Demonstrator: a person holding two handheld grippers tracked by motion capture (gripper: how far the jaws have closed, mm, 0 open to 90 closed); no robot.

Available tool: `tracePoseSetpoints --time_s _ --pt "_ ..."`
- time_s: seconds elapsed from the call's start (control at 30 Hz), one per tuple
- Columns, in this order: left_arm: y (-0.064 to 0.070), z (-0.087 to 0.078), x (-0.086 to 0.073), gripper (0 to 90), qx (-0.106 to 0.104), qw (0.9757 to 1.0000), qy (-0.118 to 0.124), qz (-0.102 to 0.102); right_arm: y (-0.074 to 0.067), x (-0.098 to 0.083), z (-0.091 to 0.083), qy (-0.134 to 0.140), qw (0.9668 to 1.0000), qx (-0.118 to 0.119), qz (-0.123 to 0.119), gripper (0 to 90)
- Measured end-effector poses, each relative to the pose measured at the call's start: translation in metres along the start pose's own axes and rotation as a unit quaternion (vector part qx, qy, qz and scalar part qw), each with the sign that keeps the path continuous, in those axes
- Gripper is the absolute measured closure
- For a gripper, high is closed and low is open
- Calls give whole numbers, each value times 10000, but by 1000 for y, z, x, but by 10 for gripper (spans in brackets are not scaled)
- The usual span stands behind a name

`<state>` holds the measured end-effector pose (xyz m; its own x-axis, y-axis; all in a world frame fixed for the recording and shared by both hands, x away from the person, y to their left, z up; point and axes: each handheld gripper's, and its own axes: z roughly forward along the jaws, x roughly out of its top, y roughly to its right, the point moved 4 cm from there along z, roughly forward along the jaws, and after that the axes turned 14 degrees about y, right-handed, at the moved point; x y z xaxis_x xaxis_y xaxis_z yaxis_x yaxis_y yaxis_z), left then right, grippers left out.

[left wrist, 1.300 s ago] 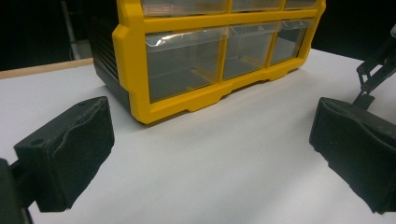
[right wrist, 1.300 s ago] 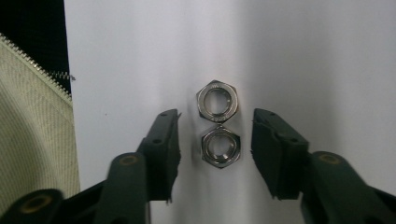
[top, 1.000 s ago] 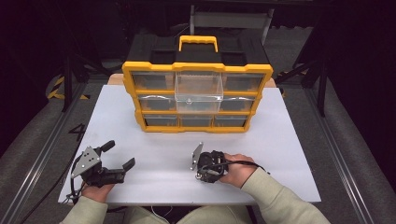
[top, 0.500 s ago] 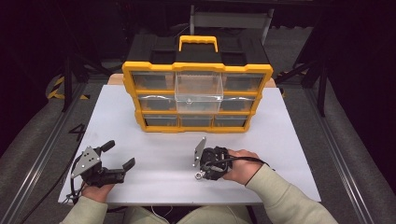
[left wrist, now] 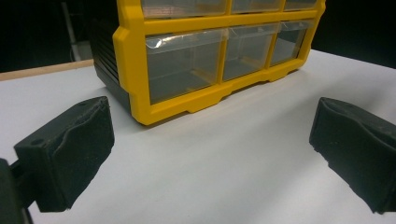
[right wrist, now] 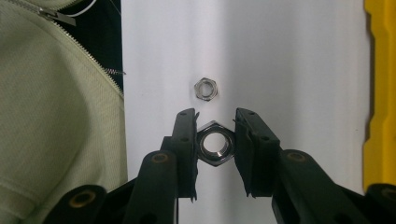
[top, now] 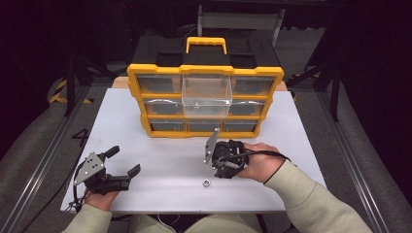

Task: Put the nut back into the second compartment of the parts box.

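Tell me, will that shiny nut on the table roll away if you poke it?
Probably not. The loose hex nut lies flat on the white table, so it should slide rather than roll. It looks like solid metal, likely stiff and heavy for its size, and its polished faces may be slippery.

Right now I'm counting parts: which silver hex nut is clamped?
The larger silver hex nut, pinched by the right gripper; the smaller silver hex nut lies free on the white table.

Your right gripper (right wrist: 215,135) pinches a large hex nut (right wrist: 215,143) between its black jaws above the white table (right wrist: 289,60). A smaller hex nut (right wrist: 205,88) lies just beyond; your pale zipped sleeve (right wrist: 51,112) is left, a yellow edge (right wrist: 379,88) right.
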<state>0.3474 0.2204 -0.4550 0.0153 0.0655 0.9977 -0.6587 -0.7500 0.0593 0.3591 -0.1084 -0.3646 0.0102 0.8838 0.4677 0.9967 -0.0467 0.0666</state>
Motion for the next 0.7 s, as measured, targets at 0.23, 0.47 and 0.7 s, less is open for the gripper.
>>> tracePoseSetpoints --time_s 0.23,0.47,0.7 --pt "0 0 0 7 10 10000 6 7 4 12 -23 -13 9999 -91 -65 702" --pt "0 0 0 7 12 10000 11 -4 8 26 -48 -42 9998 -139 -105 702" --pt "-1 0 0 7 8 10000 5 23 13 36 -67 -103 9997 -162 -147 702"
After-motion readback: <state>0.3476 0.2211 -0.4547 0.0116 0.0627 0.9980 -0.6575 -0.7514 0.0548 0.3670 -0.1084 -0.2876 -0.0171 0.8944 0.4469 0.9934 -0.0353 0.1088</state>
